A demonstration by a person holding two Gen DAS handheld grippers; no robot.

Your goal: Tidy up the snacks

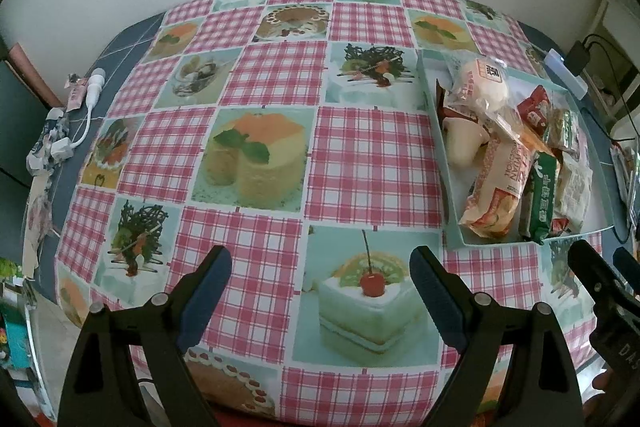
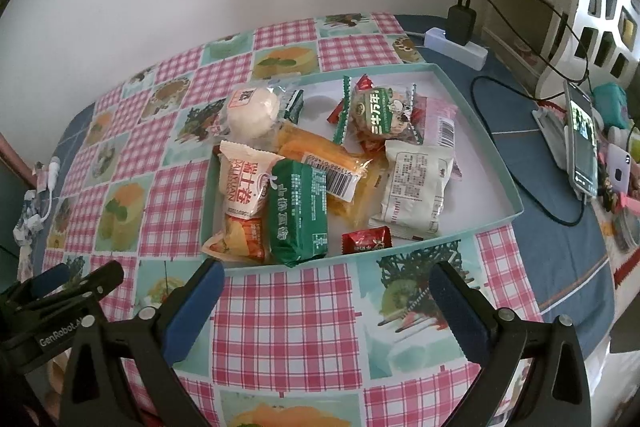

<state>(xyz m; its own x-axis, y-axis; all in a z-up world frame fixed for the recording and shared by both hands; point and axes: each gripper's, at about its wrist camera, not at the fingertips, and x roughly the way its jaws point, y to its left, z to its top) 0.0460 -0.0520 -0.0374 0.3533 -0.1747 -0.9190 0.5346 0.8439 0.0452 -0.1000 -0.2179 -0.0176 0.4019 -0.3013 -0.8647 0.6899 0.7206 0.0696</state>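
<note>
A: Starting with the left wrist view, what is the left gripper [image 1: 320, 287] doing?

B: It is hovering over the table [image 1: 372, 155] with its fingers spread wide and nothing between them. Only the checked cloth with cake pictures is lying under it.

A: And where are the snacks sitting?

B: They are piled in a shallow teal tray [image 1: 448, 227], ahead of the left gripper and off to its right. A round white bun in clear wrap [image 1: 480, 87] is resting at the far end, and a green packet [image 1: 542, 199] is lying at the near end beside an orange and white roll pack [image 1: 496, 195]. The right gripper [image 1: 600, 267] is just showing at the right edge, below the tray's near corner.

A: Anything on the other side?

B: A white plug and cable [image 1: 90, 107] are lying far left of the left gripper.

A: Now the right wrist view.

B: The right gripper [image 2: 328, 291] is also standing spread and holding nothing, with the tray's [image 2: 500, 219] near rim just ahead of its fingertips. Straight in front, the green packet [image 2: 298, 215] is lying between the roll pack [image 2: 244, 195] and a small red candy [image 2: 366, 241]. A white wrapped snack [image 2: 416, 187] is sitting further right, the bun [image 2: 252, 113] at the far left corner.

A: And beyond the tray?

B: A white power strip [image 2: 456, 47] is lying far ahead to the right, and a phone [image 2: 582, 143] is propped up well right.
</note>
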